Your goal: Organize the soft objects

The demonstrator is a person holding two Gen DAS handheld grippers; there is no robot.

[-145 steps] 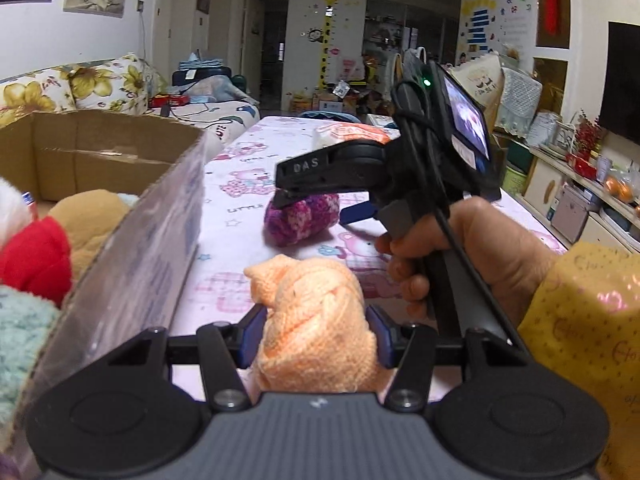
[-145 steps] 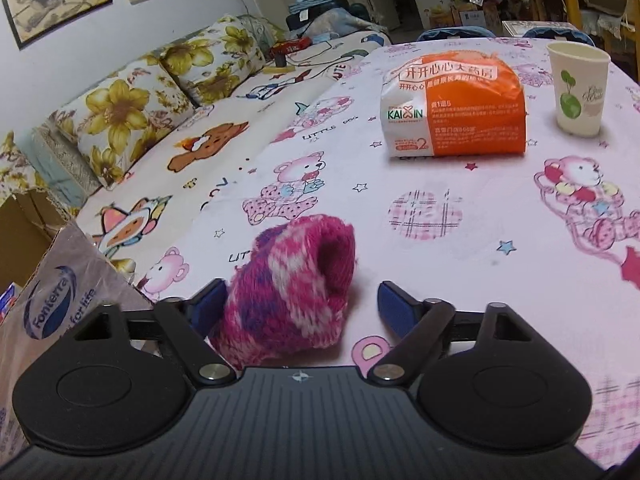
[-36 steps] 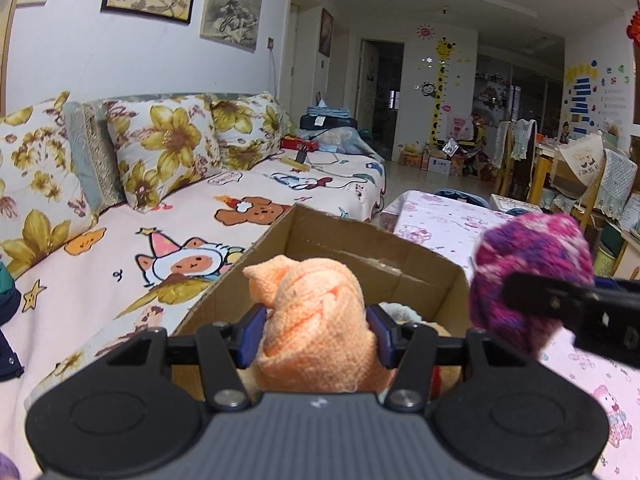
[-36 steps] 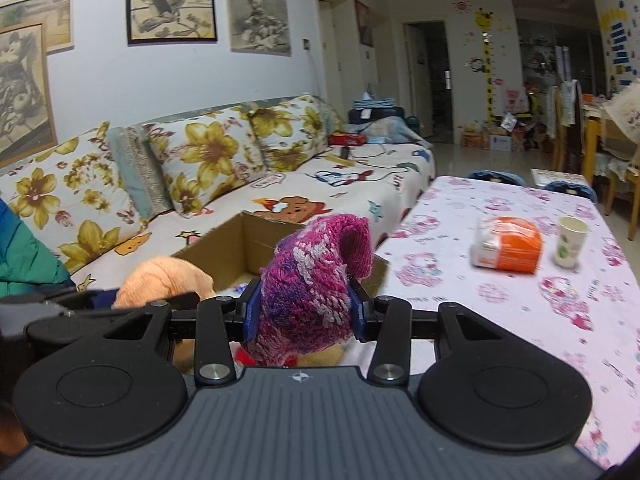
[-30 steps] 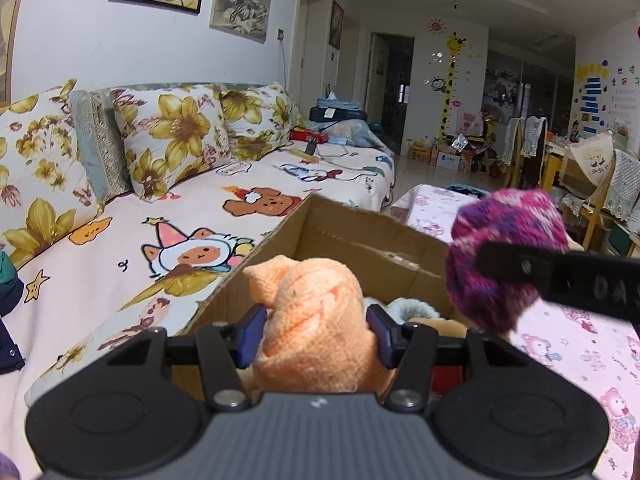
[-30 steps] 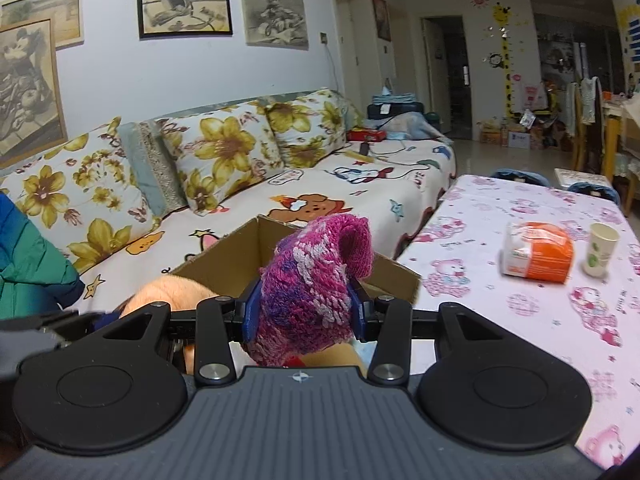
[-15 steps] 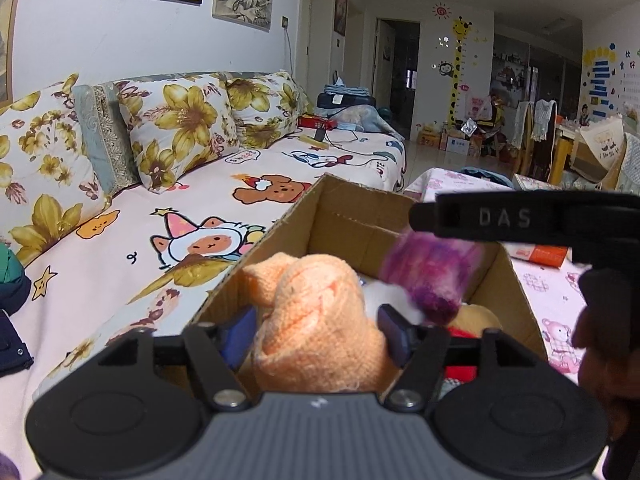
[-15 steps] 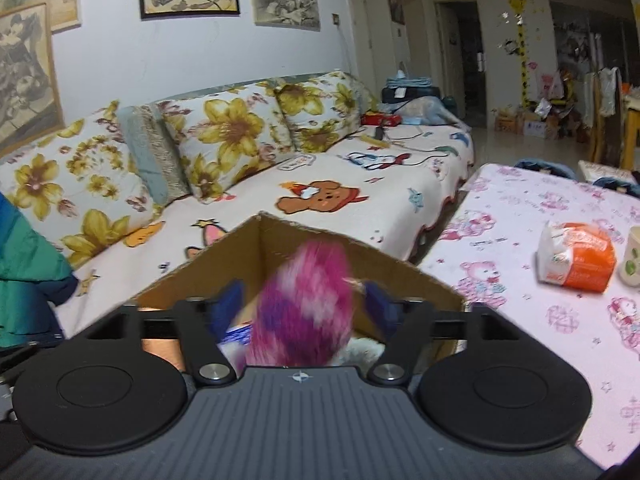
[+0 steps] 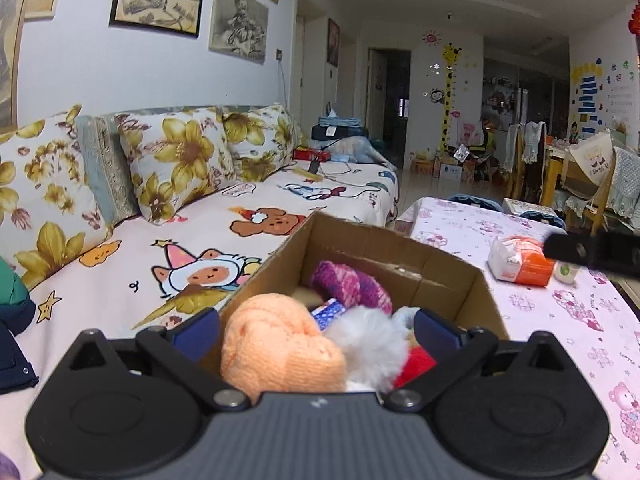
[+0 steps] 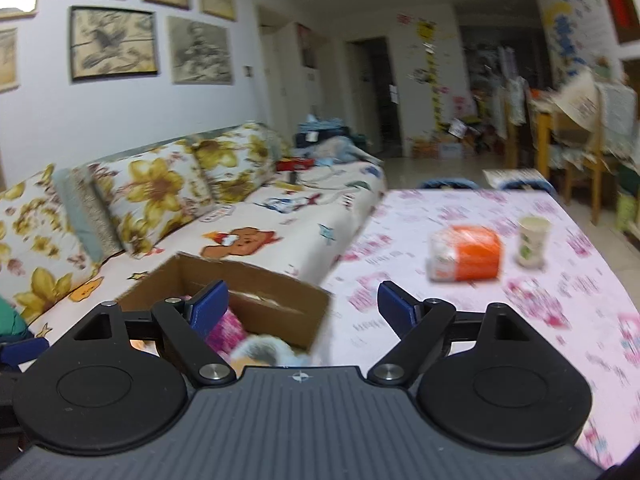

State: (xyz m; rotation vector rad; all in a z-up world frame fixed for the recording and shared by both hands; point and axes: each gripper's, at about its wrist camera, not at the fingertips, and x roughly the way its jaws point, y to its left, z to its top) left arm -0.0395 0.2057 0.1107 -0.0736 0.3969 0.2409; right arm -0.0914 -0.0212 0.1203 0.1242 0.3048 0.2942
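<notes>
A cardboard box stands at the table's left edge beside the sofa, full of soft things. The orange cloth lies on top at its near end, between the spread jaws of my left gripper, which is open above the box. The pink-purple knit piece lies deeper in the box and also shows in the right wrist view. My right gripper is open and empty over the box's right side; part of it shows in the left wrist view.
A white fluffy toy and a red soft thing lie in the box. An orange-white packet and a paper cup stand on the pink tablecloth. The sofa runs along the left.
Both grippers have opened. The orange cloth and the pink-purple knit piece have dropped into the box. The right gripper has moved to the right, away from the box.
</notes>
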